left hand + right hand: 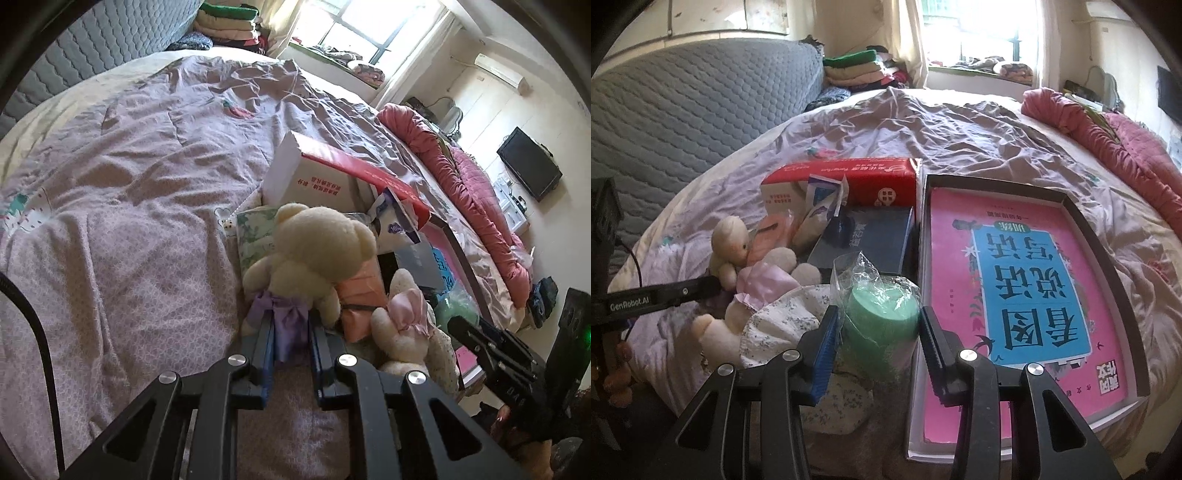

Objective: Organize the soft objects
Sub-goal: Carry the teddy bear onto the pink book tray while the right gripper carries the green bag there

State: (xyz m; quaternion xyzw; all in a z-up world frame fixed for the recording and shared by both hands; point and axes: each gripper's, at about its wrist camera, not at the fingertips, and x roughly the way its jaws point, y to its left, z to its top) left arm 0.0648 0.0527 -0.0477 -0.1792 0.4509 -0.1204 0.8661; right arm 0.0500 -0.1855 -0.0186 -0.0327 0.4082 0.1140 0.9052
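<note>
A cream teddy bear [317, 243] sits on the lilac bed cover [122, 206]. My left gripper [291, 332] is shut on the purple ribbon cloth [288, 321] at the bear's front. Beside it lies a second cream plush with a pink satin bow [402, 325] [761, 280]. In the right wrist view my right gripper [879, 332] is shut on a green roll in clear plastic wrap [882, 314], one pad on each side. The left gripper's finger [698, 286] shows there beside the bear [729, 236]. A white floral cloth [783, 325] lies under the roll.
A red and white carton [849, 177] stands behind the toys, with tissue packs [358, 295] and a dark blue box [864, 240] close by. A shallow box holding a pink book [1015, 295] lies to the right. A pink quilt [1108, 129] runs along the bed's far edge.
</note>
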